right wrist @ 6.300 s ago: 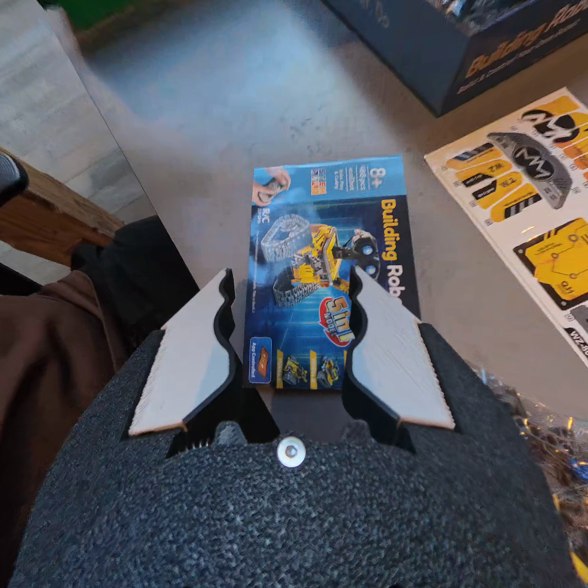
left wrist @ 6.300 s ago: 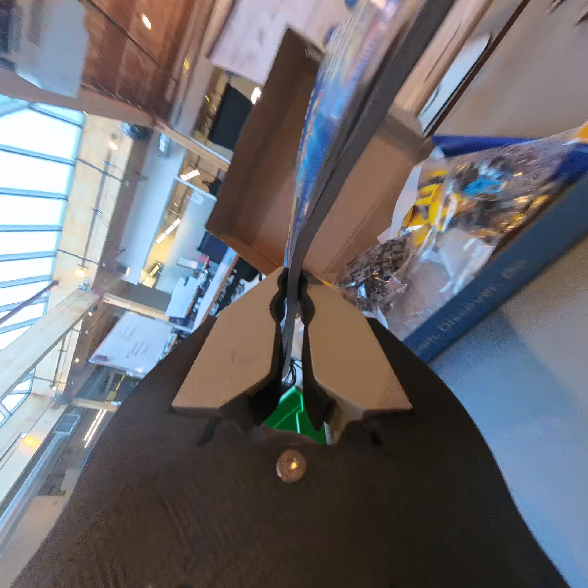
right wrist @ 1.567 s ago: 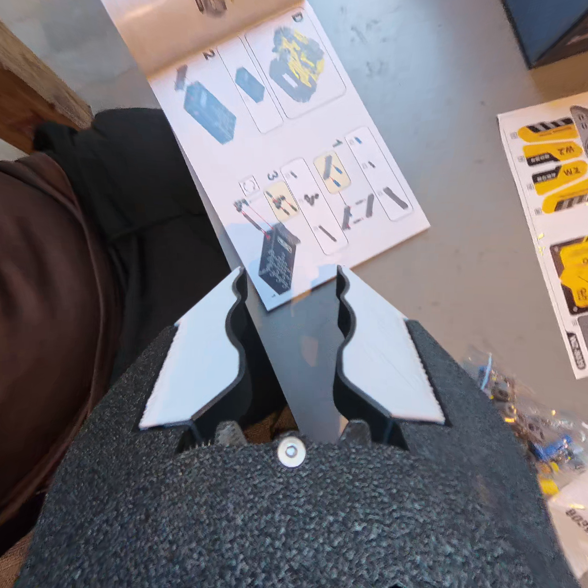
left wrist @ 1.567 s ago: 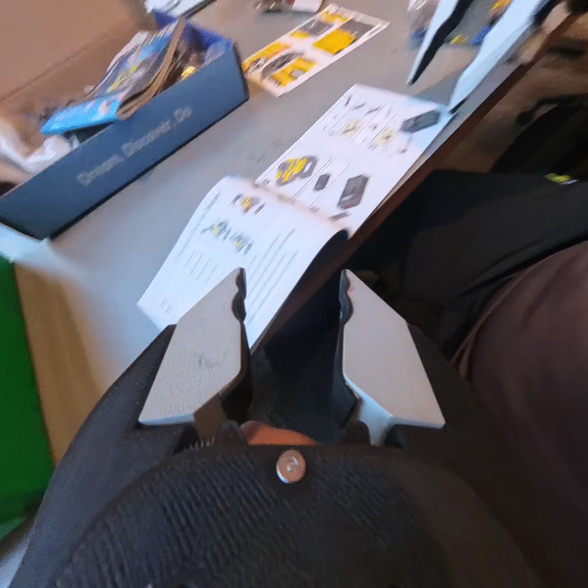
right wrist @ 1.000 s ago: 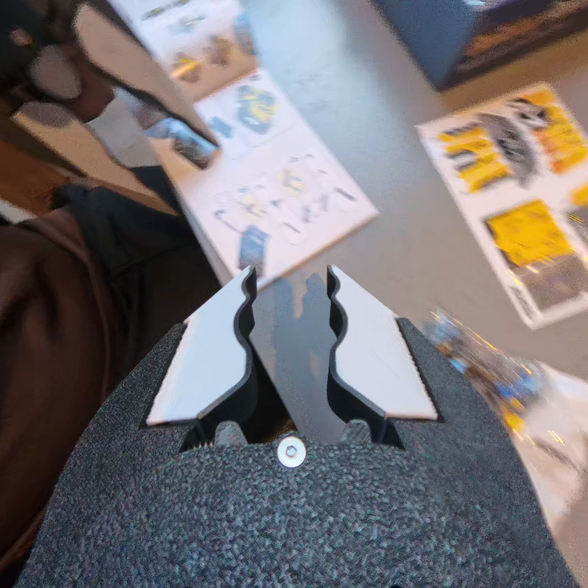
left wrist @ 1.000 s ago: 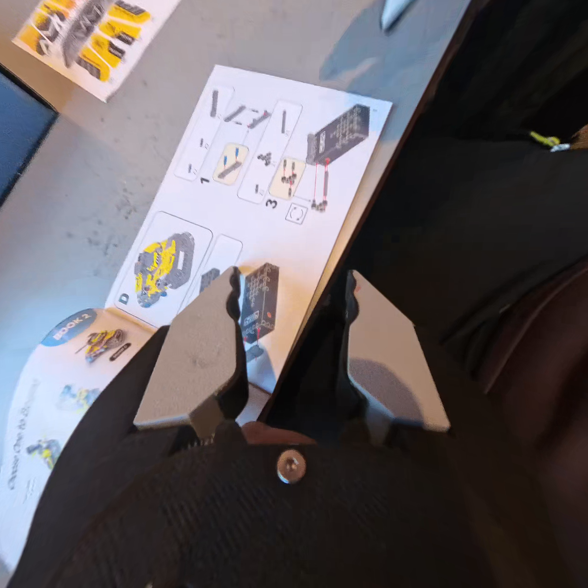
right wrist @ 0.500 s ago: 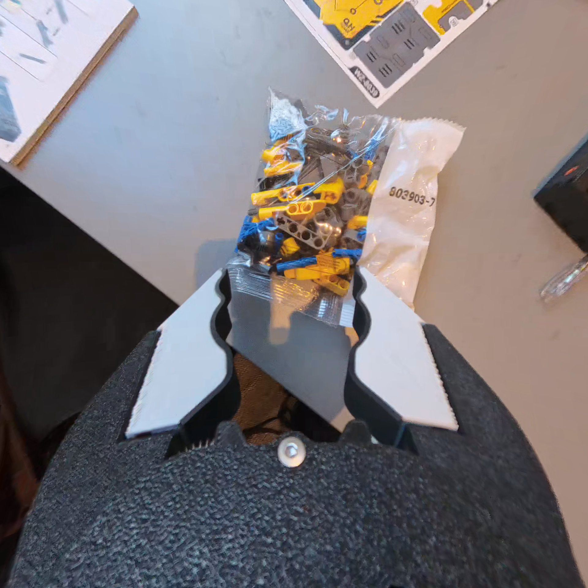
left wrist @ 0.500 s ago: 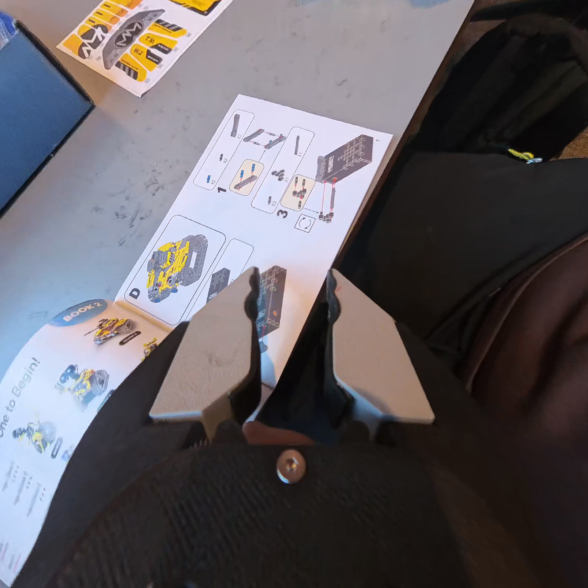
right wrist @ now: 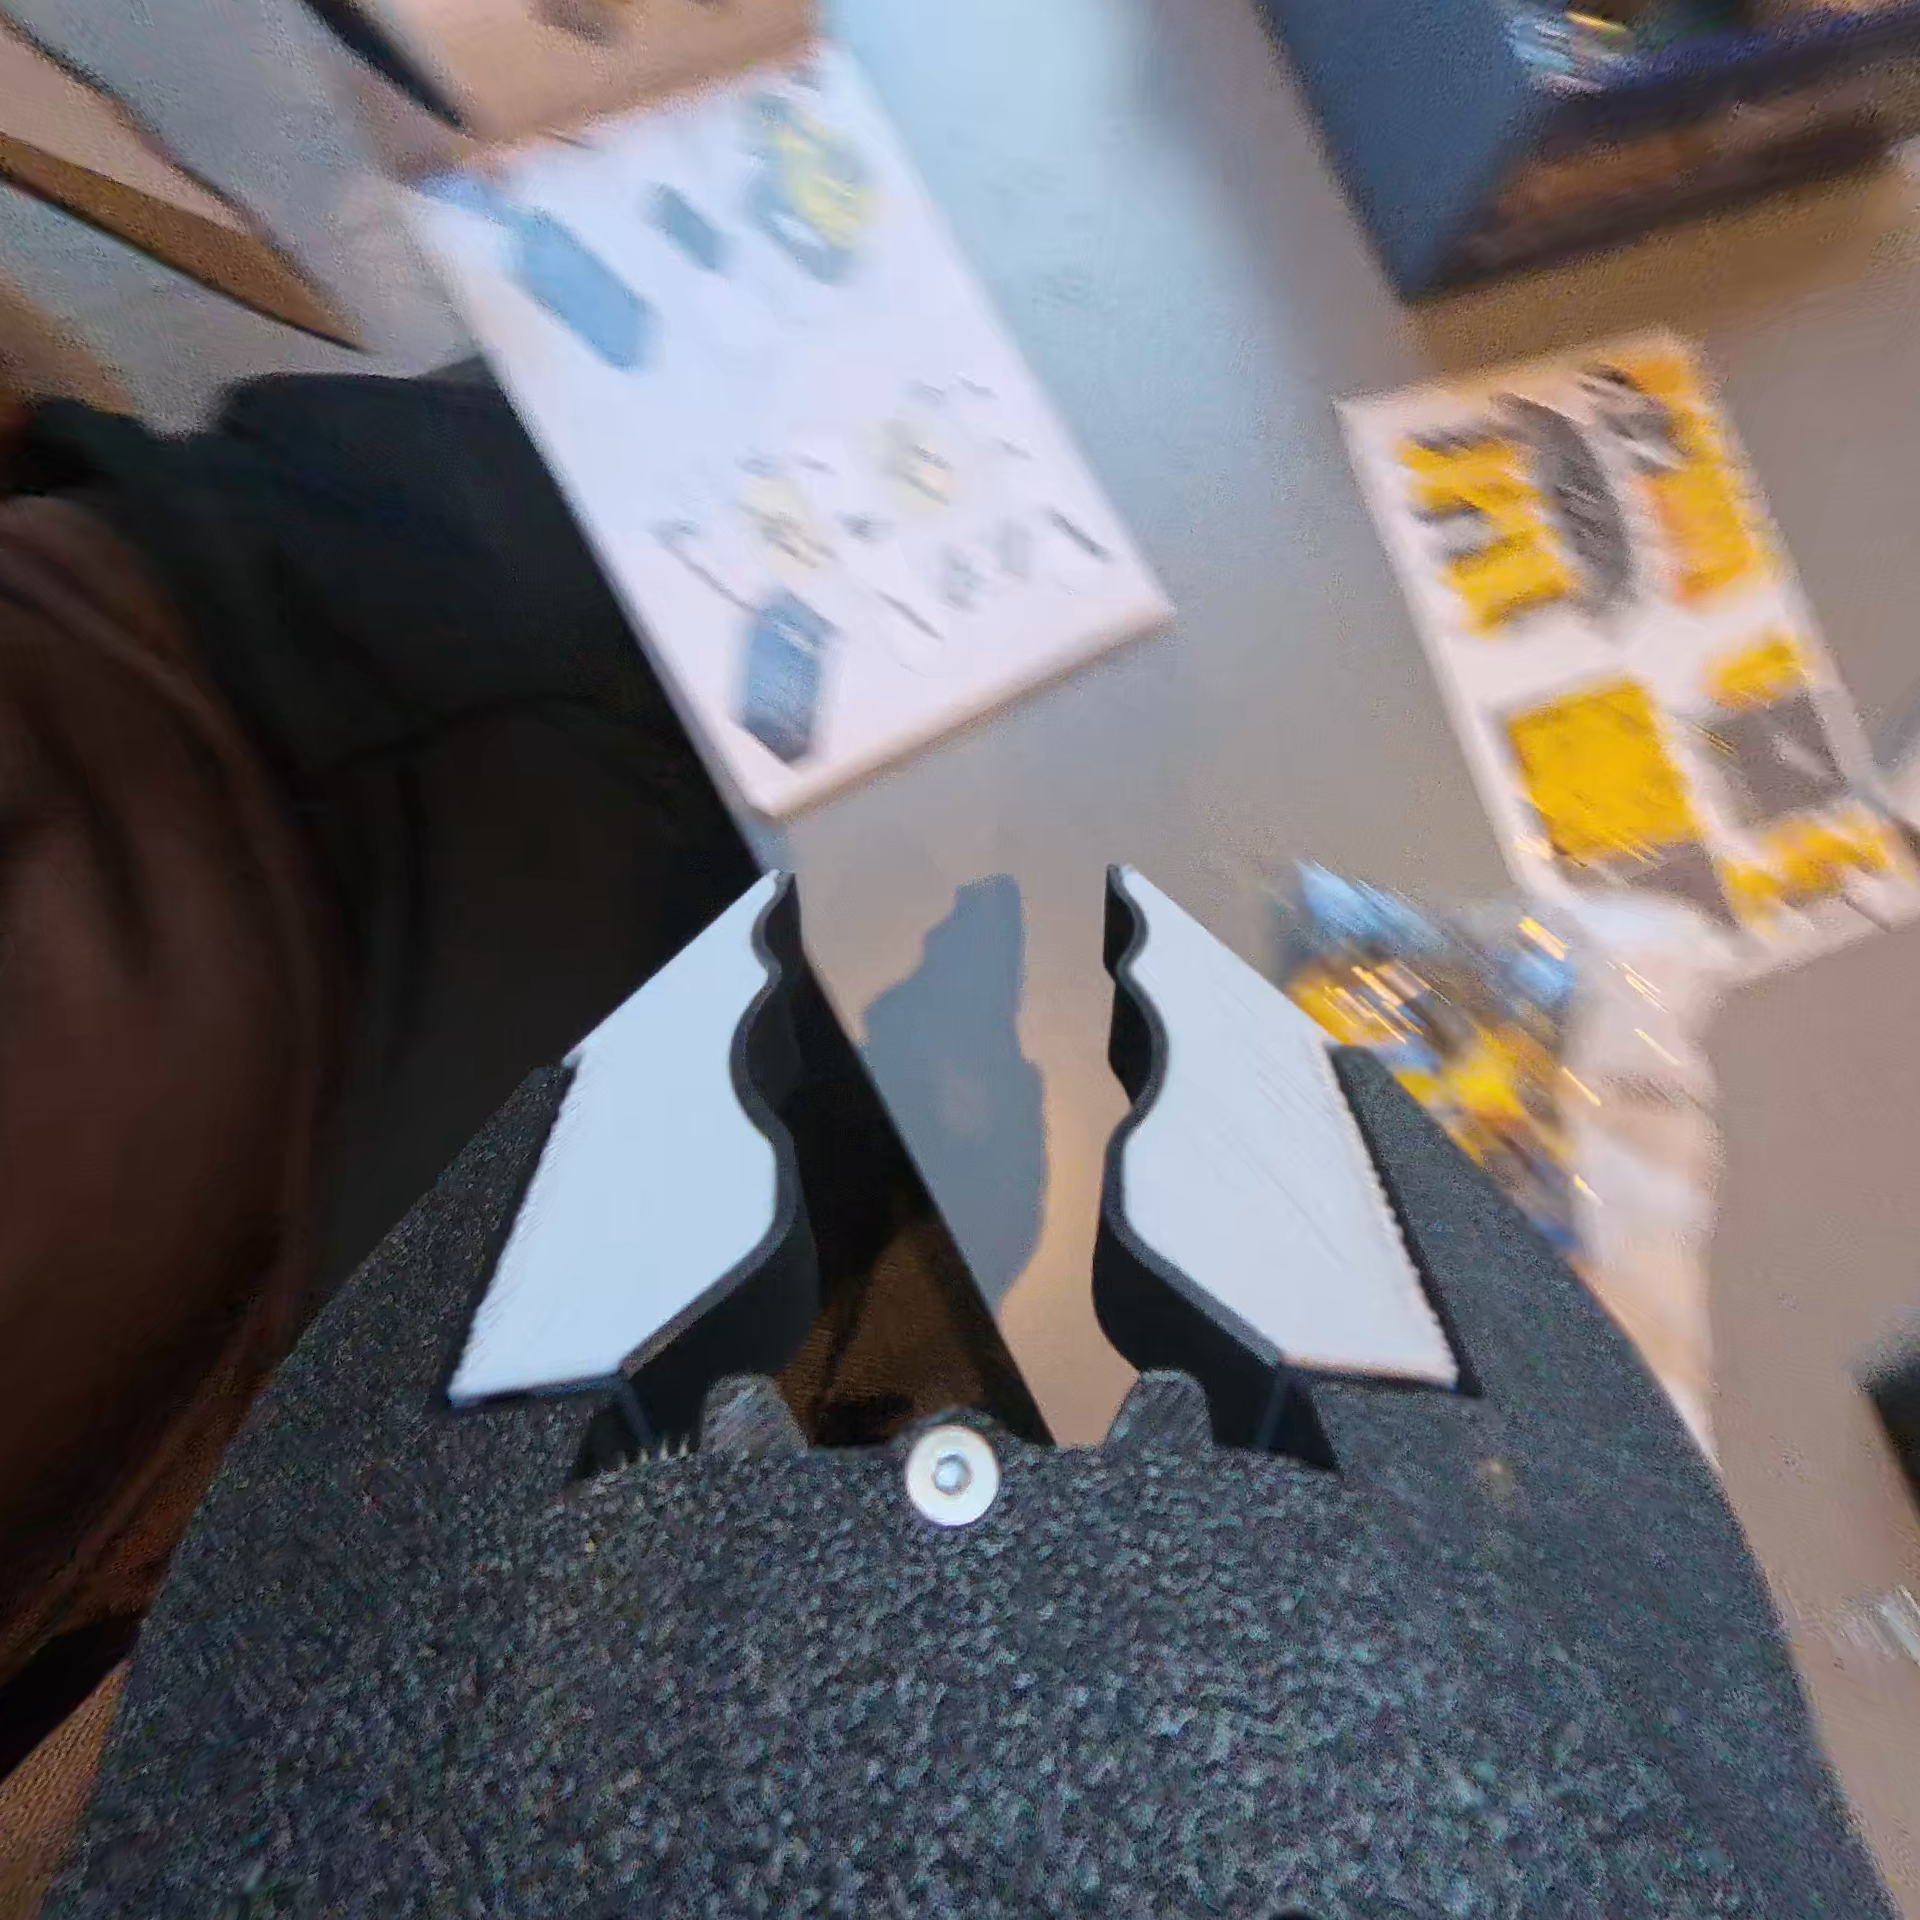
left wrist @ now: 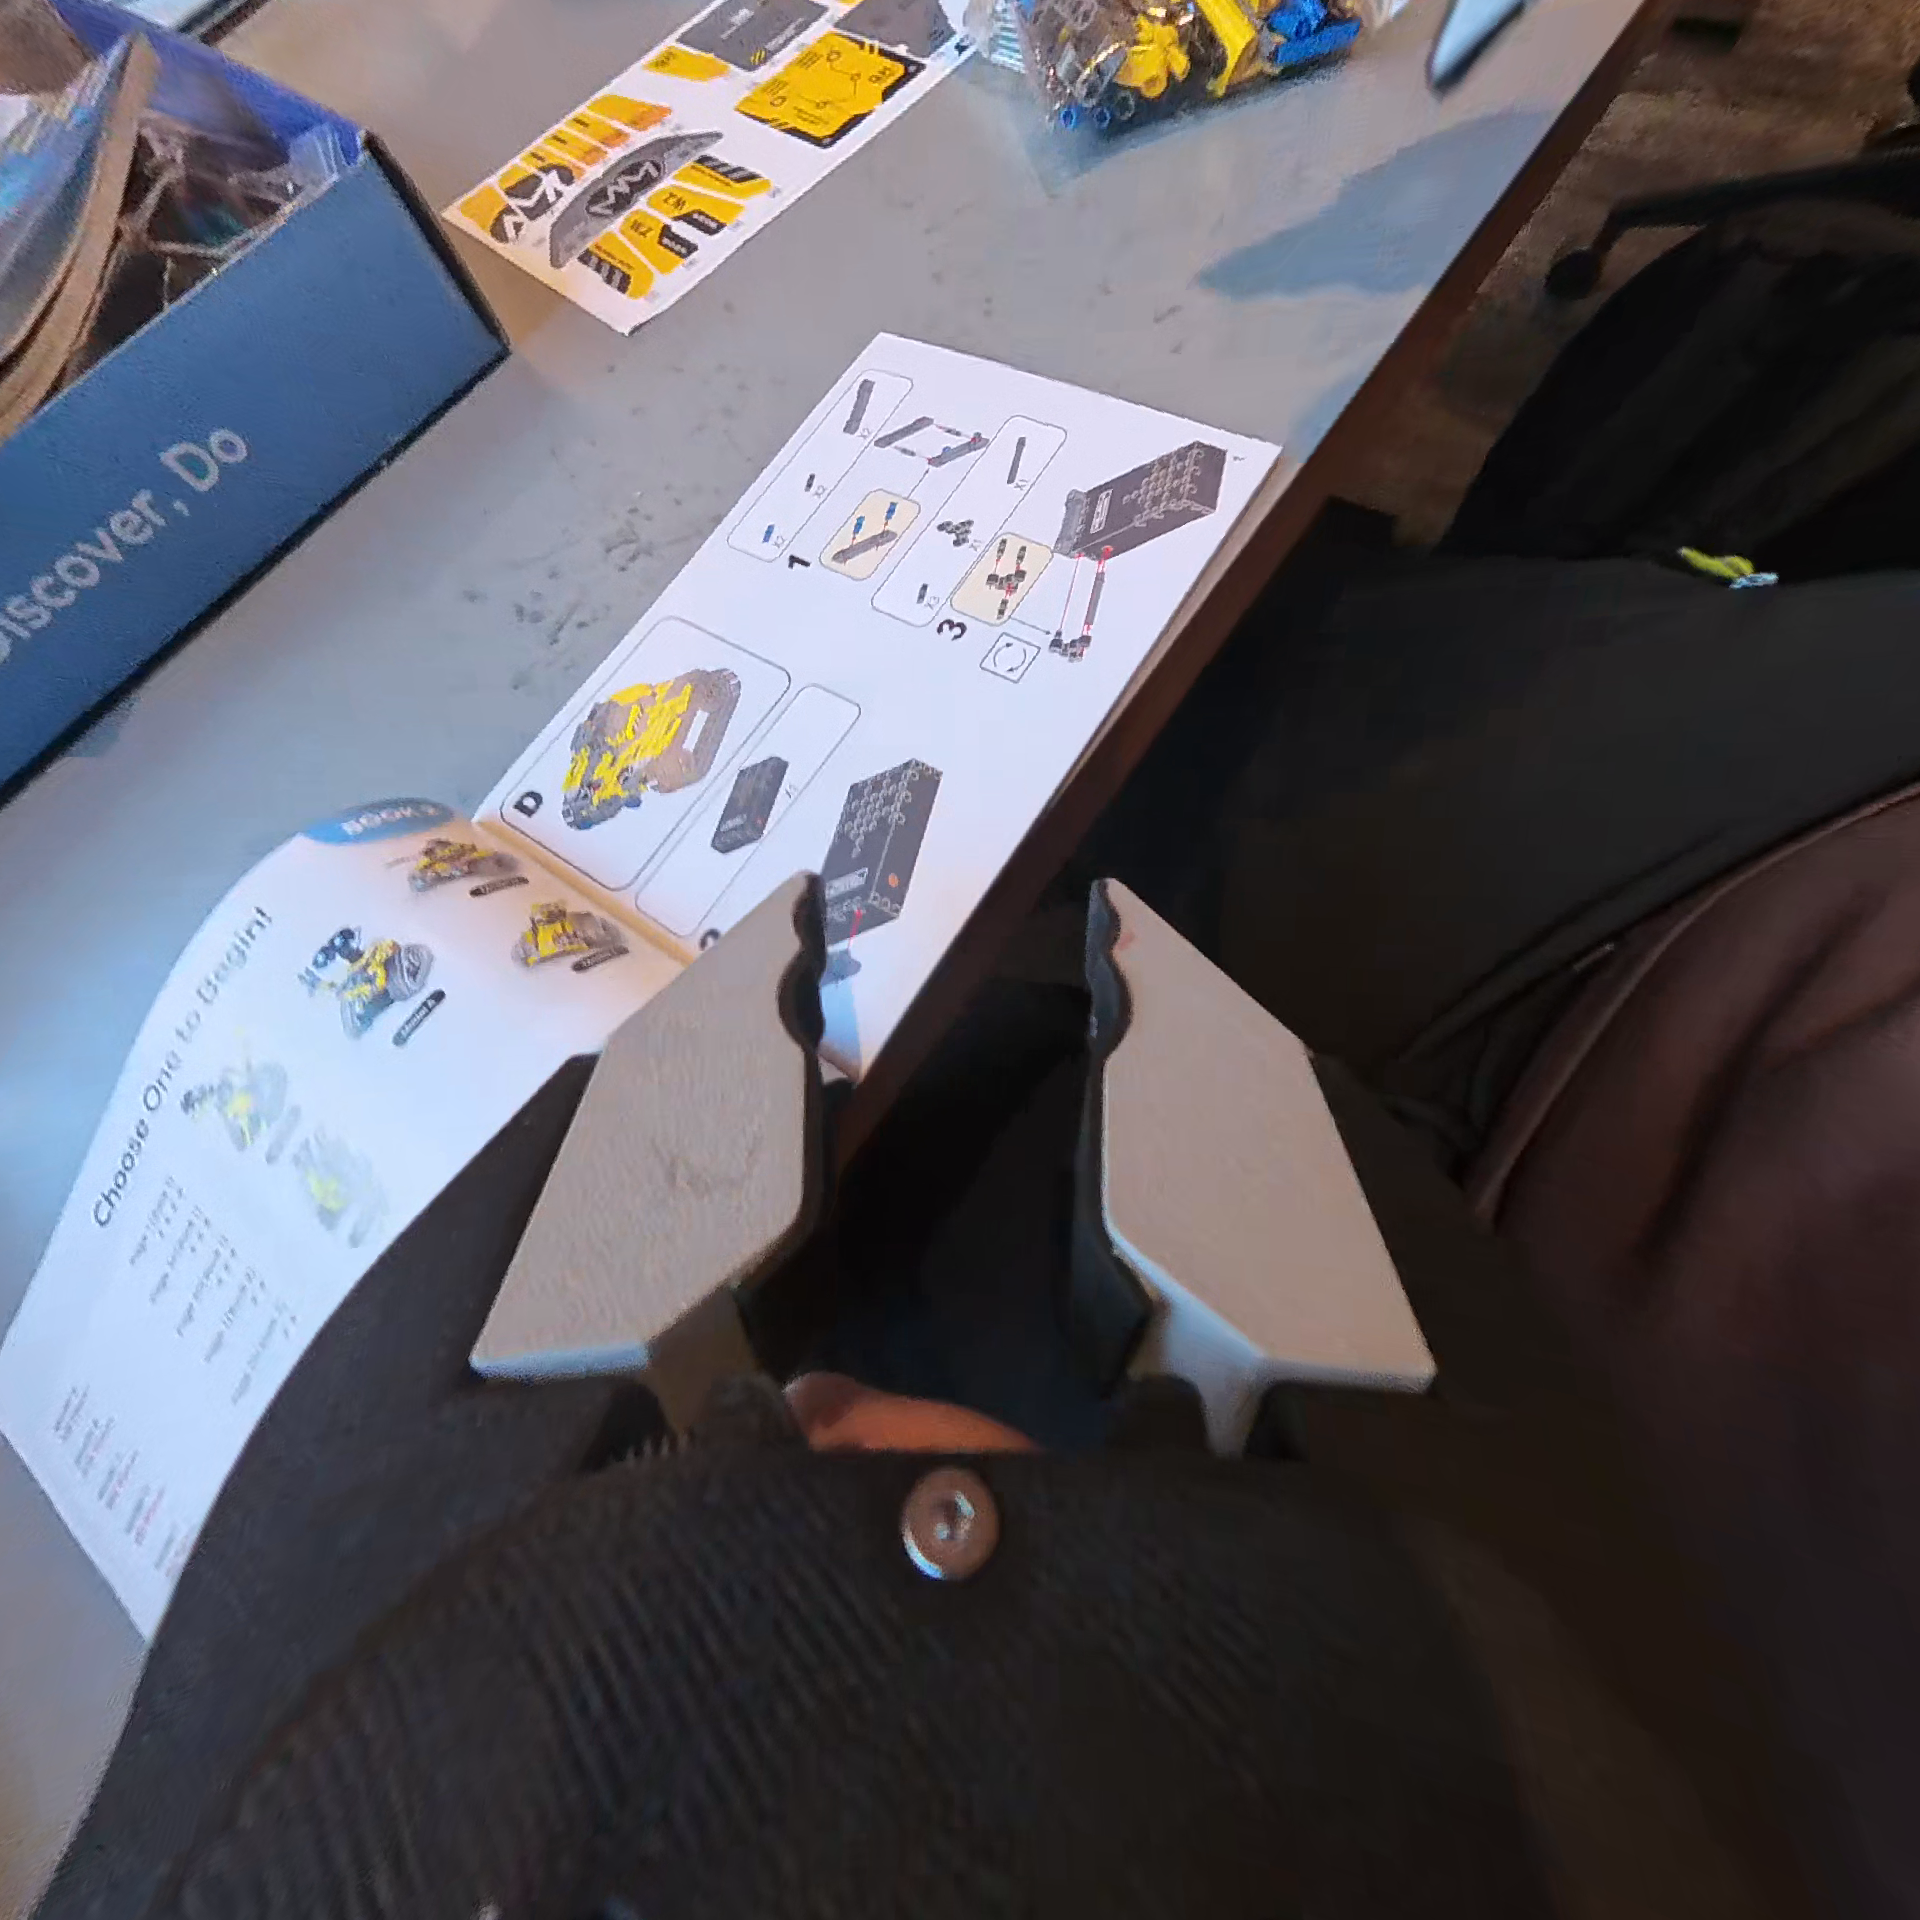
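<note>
An open instruction booklet [left wrist: 873,644] lies flat on the grey table [left wrist: 1091,239] along its near edge. My left gripper [left wrist: 945,904] is open and empty, hovering over the table edge at the booklet's near corner. The booklet also shows, blurred, in the right wrist view [right wrist: 790,447]. My right gripper [right wrist: 940,894] is open and empty above bare table near the edge. A clear bag of yellow, blue and grey pieces [right wrist: 1455,997] lies just right of its right finger; it also shows in the left wrist view [left wrist: 1174,42].
A yellow and grey sticker sheet [left wrist: 686,166] [right wrist: 1642,644] lies beyond the booklet. A dark blue box [left wrist: 197,405] [right wrist: 1558,135] with bags inside stands at the back. A person's dark clothing [left wrist: 1558,831] sits below the table edge.
The left gripper has opened wider and drawn back a little from the booklet. The right gripper has swung left from over the parts bag, which now lies at its right.
</note>
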